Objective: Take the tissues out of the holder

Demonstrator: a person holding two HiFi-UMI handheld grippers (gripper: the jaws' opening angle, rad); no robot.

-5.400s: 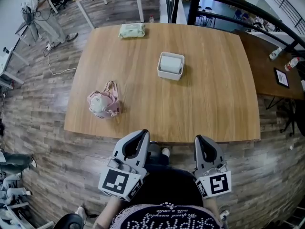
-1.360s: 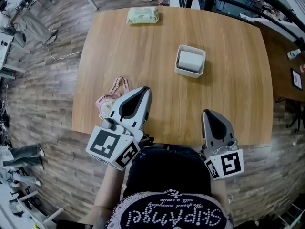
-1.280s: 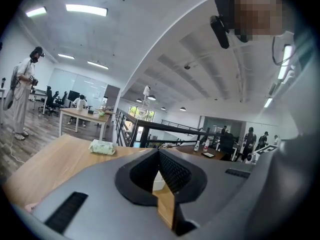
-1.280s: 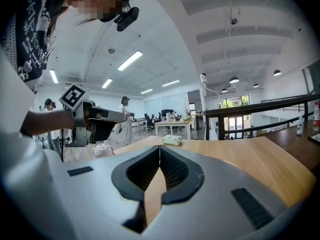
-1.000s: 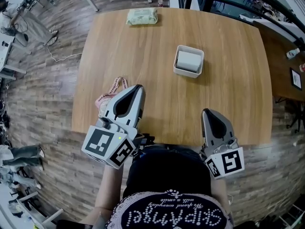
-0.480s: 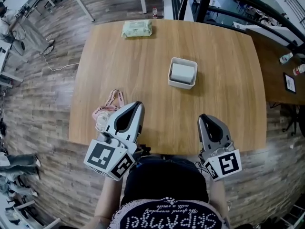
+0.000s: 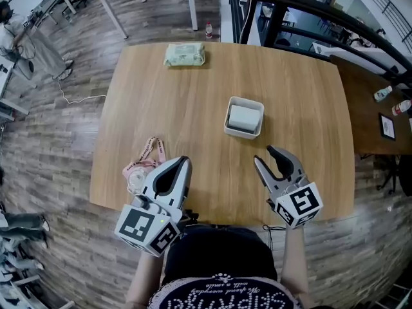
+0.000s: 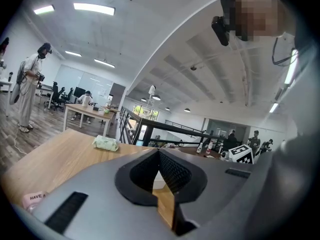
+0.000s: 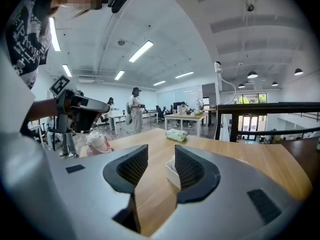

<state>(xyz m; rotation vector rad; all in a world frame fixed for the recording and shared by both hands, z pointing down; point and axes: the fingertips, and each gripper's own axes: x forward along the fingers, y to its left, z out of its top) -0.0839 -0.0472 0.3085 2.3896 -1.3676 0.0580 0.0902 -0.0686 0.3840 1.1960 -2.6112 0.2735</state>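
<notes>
Approach step: grey right gripper (image 7: 264,156), jaws just opening, spread, empty, near white rectangular plastic holder (image 7: 226,120) of white tissues (image 7: 244,117) on wooden table (image 7: 161,108); left gripper (image 7: 183,161) pressed together; next likely needs reaching in, pinching tissues.

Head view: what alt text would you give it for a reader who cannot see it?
Seen from above, a white tissue holder sits on a wooden table, with the right gripper short of it, jaws just opening with nothing between them. The left gripper, shut, hovers beside a pink pouch; a green wipes pack lies at the far edge.
</notes>
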